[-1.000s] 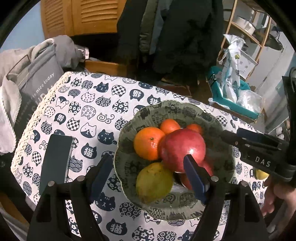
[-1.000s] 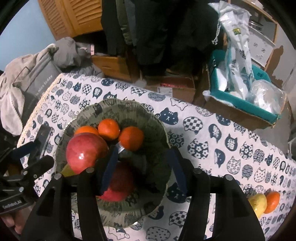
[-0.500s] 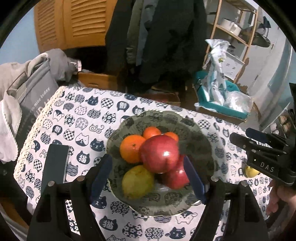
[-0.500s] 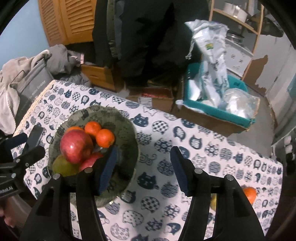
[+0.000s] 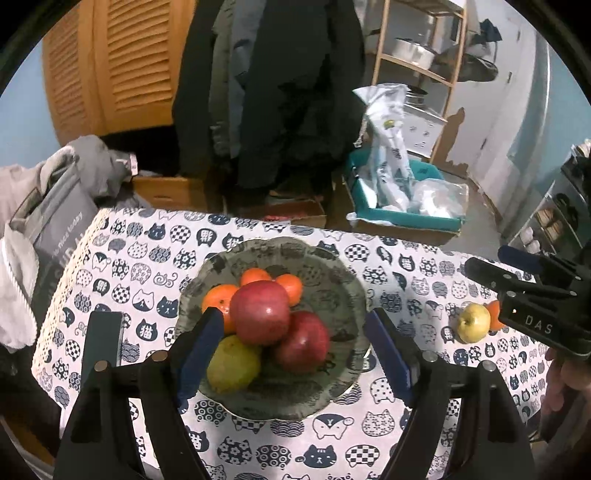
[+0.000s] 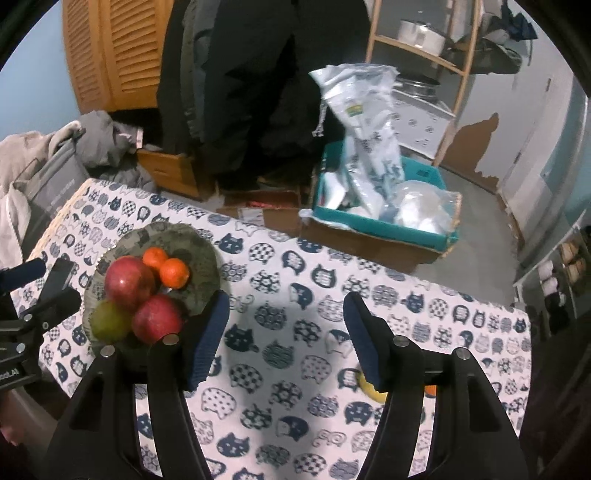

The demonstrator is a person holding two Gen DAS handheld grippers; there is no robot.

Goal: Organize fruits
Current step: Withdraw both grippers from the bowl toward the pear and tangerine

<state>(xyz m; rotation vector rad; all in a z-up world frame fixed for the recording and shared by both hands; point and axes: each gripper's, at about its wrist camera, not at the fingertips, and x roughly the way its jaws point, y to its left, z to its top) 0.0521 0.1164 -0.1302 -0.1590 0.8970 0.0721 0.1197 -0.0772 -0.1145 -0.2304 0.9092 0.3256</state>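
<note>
Cat-print table [image 6: 288,369] under my right jaws, opening, nothing between. Yellow apple [image 5: 472,324] just right: firm, smooth, rolls; grip across its middle. Left jaws empty, opening over bowl [image 5: 332,280].

Lived-in home, likely a dining corner doubling as storage. Evidence: table [image 5: 122,258] under a cat-print cloth, fruit bowl [image 5: 332,280] on it. Dark coats [image 5: 280,74] hang behind, beside louvred wooden doors [image 5: 110,62]. Wooden shelf [image 6: 424,51] holds metal pots [image 6: 421,31]. Floor clutter: cardboard boxes [image 6: 369,240], a teal tray [image 6: 388,221] stuffed with plastic bags [image 6: 362,118], a heap of grey clothes [image 5: 55,177] at the table's left end. Paint has peeled off the lower wall [image 6: 476,147]. No lab or shop fittings visible.
</note>
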